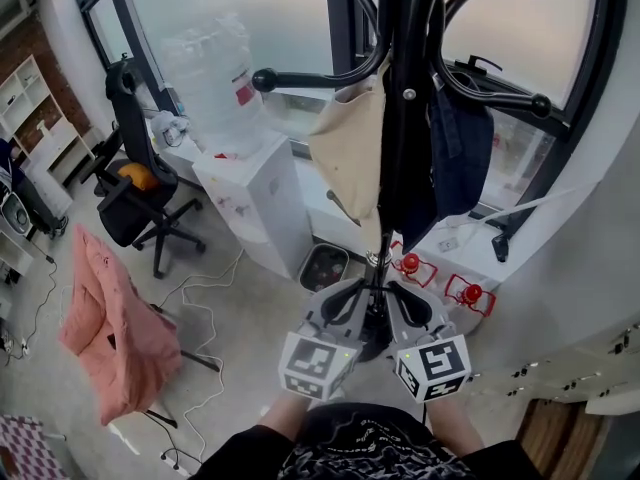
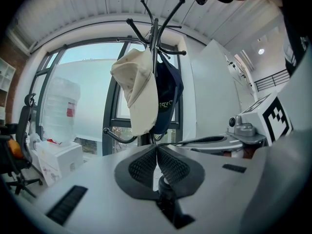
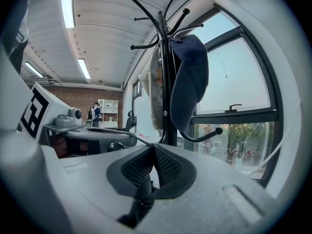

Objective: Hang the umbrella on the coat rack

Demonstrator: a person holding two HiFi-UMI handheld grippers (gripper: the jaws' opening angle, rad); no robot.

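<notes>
Left gripper (image 2: 156,149) level, its fingers pressed flat together, nothing between them; right gripper (image 3: 154,149) the same, pads shut tight and empty; coat rack (image 1: 400,118) stands just beyond both sets of fingertips, pole dead ahead; beige cap (image 2: 139,87) and navy cap (image 3: 190,82) hang above the fingers; the umbrella I cannot place.

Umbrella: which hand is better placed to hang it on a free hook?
Left, narrowly. The left tongs and right tongs both grip the umbrella; the bare left hook ends closer to its tongs than the bare right hook.
</notes>
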